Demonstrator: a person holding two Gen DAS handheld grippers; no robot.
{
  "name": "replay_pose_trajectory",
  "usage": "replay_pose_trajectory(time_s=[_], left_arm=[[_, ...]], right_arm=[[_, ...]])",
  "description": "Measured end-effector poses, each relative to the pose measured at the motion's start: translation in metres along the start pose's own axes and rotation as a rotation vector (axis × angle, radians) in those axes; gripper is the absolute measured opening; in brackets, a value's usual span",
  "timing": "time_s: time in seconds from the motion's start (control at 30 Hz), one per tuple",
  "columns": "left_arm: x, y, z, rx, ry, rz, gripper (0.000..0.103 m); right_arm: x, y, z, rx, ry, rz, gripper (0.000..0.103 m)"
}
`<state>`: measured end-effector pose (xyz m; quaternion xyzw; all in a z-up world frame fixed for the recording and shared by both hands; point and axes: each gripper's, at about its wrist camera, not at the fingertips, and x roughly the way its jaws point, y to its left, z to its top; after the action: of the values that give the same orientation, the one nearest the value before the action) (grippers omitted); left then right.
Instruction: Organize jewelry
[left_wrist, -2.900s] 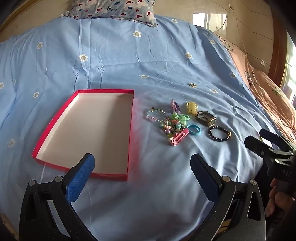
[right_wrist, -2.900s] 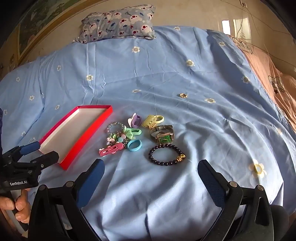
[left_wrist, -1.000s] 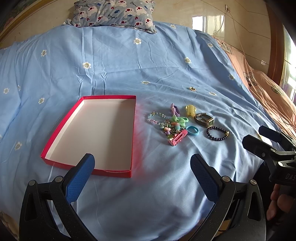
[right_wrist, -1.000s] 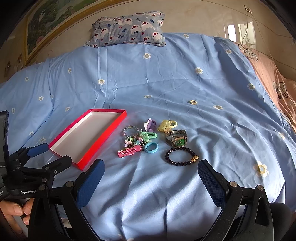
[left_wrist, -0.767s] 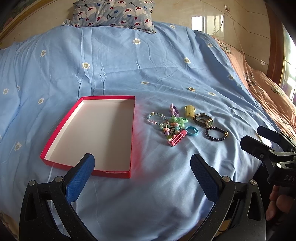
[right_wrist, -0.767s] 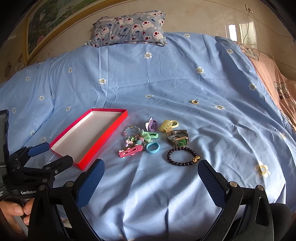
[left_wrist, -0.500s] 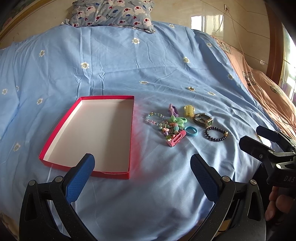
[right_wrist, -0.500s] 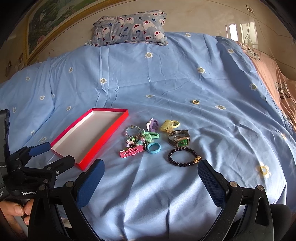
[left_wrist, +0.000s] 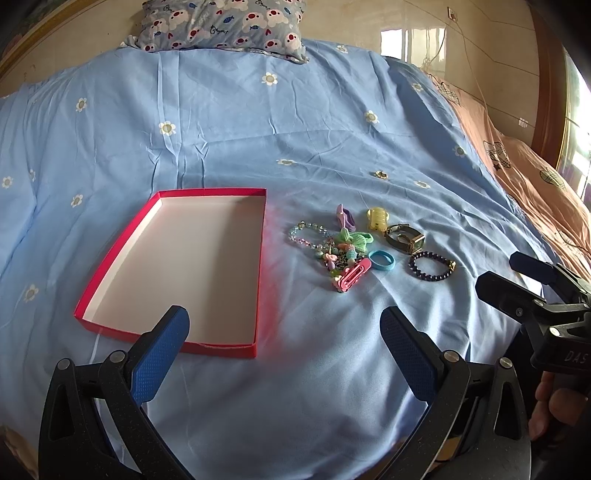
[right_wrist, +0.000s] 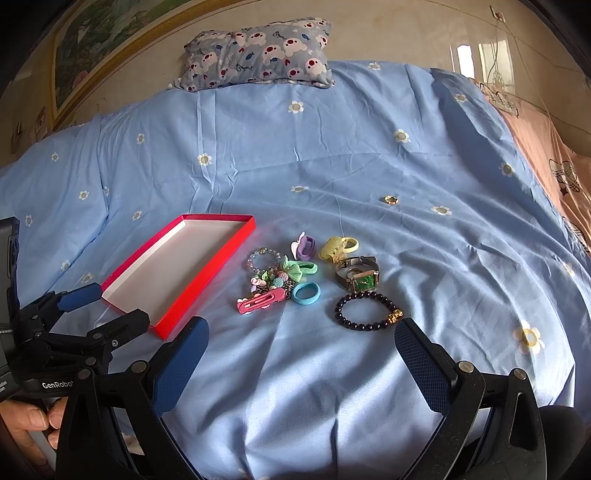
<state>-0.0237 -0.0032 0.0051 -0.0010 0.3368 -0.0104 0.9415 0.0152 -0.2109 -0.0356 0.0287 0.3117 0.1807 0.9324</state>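
A shallow red box (left_wrist: 260, 258) (right_wrist: 207, 280) with a white inside lies empty on the blue bedsheet. To its right lies a cluster of jewelry: a pink hair clip (left_wrist: 352, 274) (right_wrist: 260, 301), a blue ring band (left_wrist: 382, 259) (right_wrist: 306, 292), a dark bead bracelet (left_wrist: 431, 266) (right_wrist: 365, 310), a green-faced watch (left_wrist: 405, 238) (right_wrist: 359, 277), a yellow clip (left_wrist: 376, 218) (right_wrist: 337, 248), a purple clip (left_wrist: 345, 216) (right_wrist: 306, 246) and a clear bead bracelet (left_wrist: 308, 234) (right_wrist: 263, 258). My left gripper (left_wrist: 284, 343) is open and empty near the box's front edge. My right gripper (right_wrist: 301, 354) is open and empty, in front of the cluster.
A small gold ring (left_wrist: 380, 174) (right_wrist: 390, 199) lies apart, farther back on the sheet. A patterned pillow (left_wrist: 221, 26) (right_wrist: 258, 55) rests at the headboard. An orange blanket (left_wrist: 535, 177) covers the bed's right side.
Both grippers have drawn back and risen slightly since the earliest frames; the box and jewelry sit a little farther off. Nothing was picked up, and both grippers stay open.
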Motion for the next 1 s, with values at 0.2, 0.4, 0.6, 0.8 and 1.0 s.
replay_pose_trajectory(time_s=[0.2, 0.4, 0.6, 0.8, 1.0], left_arm=[[0.014, 0.004, 0.005, -0.005, 0.023, -0.025, 0.103], [0.035, -0.001, 0.013, 0.025, 0.058, -0.058, 0.103], [0.061, -0.01, 0.02, 0.052, 0.11, -0.087, 0.103], [0.086, -0.016, 0.024, 0.055, 0.161, -0.119, 0.099], [0.106, -0.025, 0.033, 0.088, 0.185, -0.142, 0.093]], right_arm=[[0.008, -0.009, 0.001, 0.018, 0.012, 0.004, 0.101], [0.018, -0.021, 0.006, 0.032, 0.028, -0.011, 0.101], [0.033, -0.036, 0.014, 0.059, 0.053, -0.014, 0.1], [0.053, -0.049, 0.024, 0.079, 0.086, -0.019, 0.1], [0.076, -0.058, 0.036, 0.078, 0.116, -0.038, 0.088]])
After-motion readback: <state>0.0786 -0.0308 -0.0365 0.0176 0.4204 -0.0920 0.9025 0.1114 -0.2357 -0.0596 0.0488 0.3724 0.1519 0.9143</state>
